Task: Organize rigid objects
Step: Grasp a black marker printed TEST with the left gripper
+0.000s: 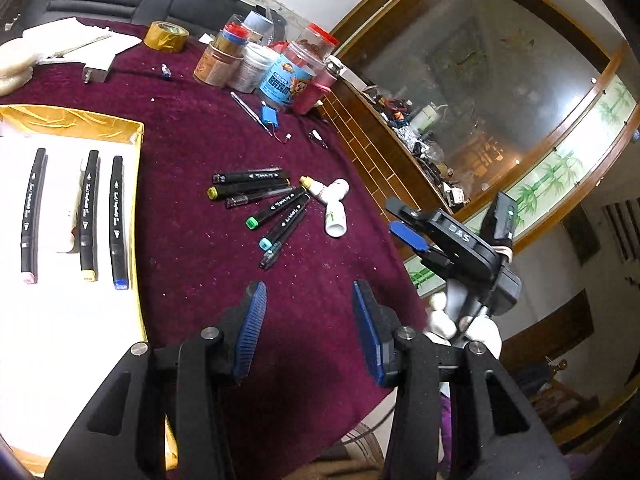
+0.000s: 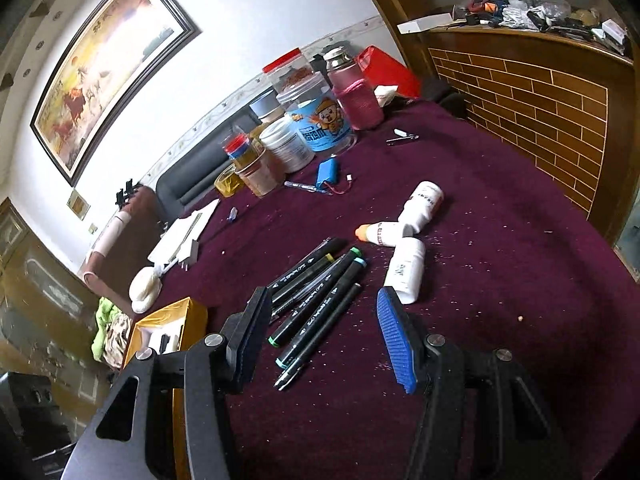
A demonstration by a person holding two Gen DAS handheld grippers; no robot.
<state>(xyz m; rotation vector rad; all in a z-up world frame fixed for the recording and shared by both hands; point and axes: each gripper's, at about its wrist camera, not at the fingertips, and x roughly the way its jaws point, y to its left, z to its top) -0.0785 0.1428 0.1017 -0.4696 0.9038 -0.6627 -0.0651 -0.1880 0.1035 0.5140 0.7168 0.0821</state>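
Observation:
Several black markers and pens lie in a loose pile on the maroon tablecloth; the pile also shows in the right wrist view. Three markers lie side by side in a gold-lined white box. Three small white bottles lie right of the pile, seen too in the right wrist view. My left gripper is open and empty, short of the pile. My right gripper is open and empty, with its fingers on either side of the pile's near end; it also shows in the left wrist view.
Jars and cans stand at the table's far side, with a tape roll, a blue battery pack and papers. A brick-pattern cabinet borders the table on the right. The table edge drops off to the right.

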